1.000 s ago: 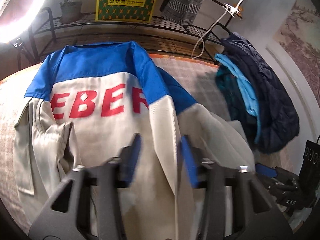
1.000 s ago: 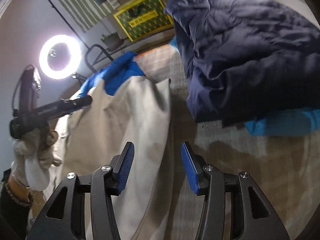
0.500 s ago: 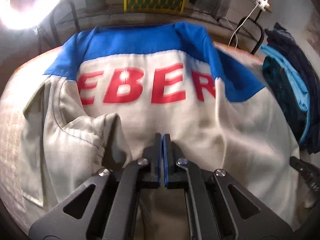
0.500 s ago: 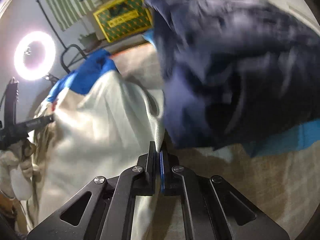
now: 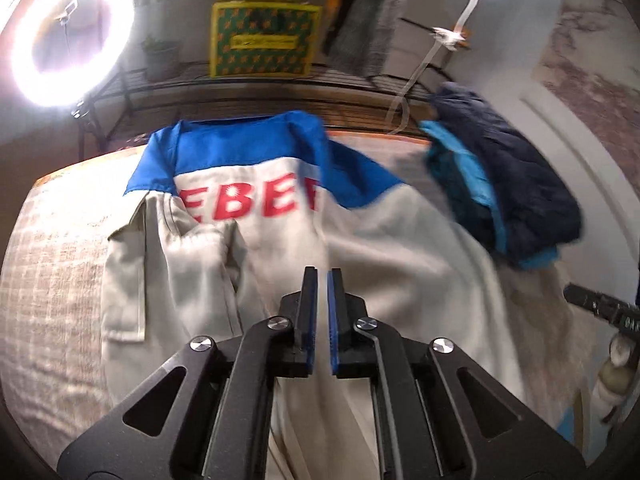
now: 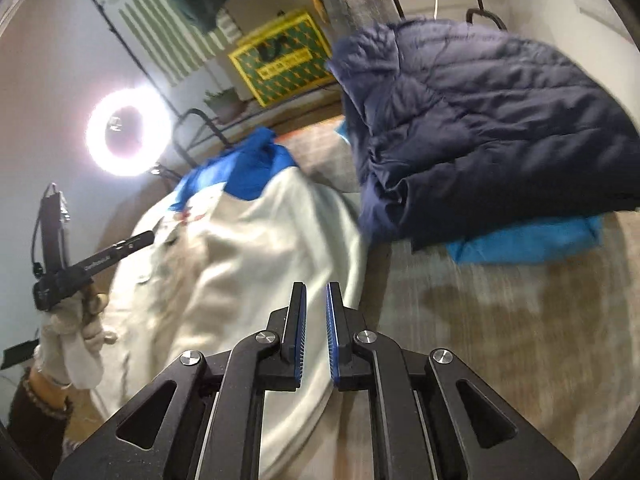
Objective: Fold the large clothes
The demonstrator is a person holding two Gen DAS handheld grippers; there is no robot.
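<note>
While hoisting jacket hem off bench: noted left claw and right claw nearly pressed together, just eased a crack, seemingly pinching cloth. Lengthwise fold under way. Next: carry hem evenly toward blue end, clear of navy coat.

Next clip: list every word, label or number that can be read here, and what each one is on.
"EBE", big red letters on the back of the white and blue jacket; more letters follow but a fold hides them.
Yellow and green box on the shelf: the label strip has print, too blurred to read.
Black handle of the other hand-held gripper, seen by the right wrist camera: small white lettering, too small to read.
No numbers readable.
</note>
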